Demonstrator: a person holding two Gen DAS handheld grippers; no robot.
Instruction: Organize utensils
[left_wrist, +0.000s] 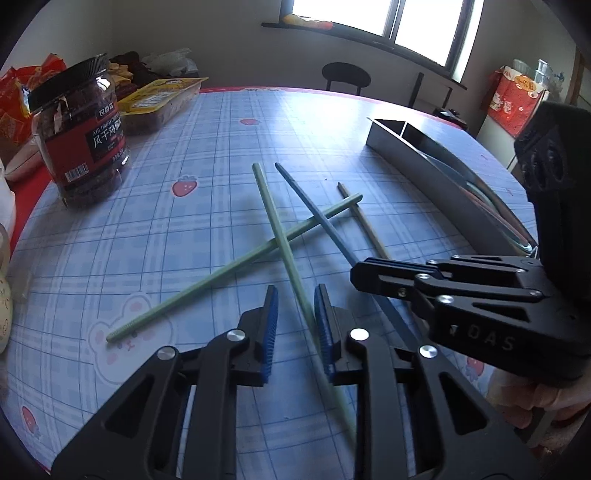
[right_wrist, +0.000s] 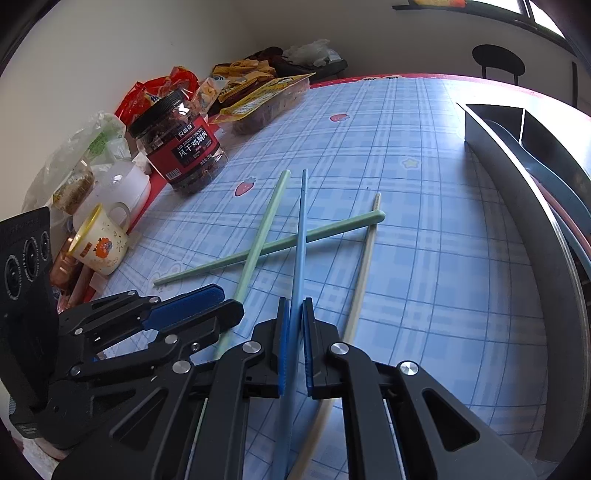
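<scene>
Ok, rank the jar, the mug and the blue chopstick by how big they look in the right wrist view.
1. Blue chopstick, longest, though it runs right up to the camera.
2. Jar.
3. Mug, smallest.

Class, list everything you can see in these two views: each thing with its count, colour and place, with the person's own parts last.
green chopsticks: two, pale green, crossed mid-table
blue chopstick: one, blue, across a green one
cream chopstick: one, cream, right of the blue
tray: one, dark grey, divided, table's right, utensils inside
jar: one, clear, black lid, red label, table's left
mug: one, cream, yellow rim, left edge
snack packets: several, yellow and red, far left
table: one, blue check cloth
chair: one, black, beyond table
left gripper: black, blue pads, open around a green chopstick
right gripper: black, blue pads, shut on blue chopstick
</scene>
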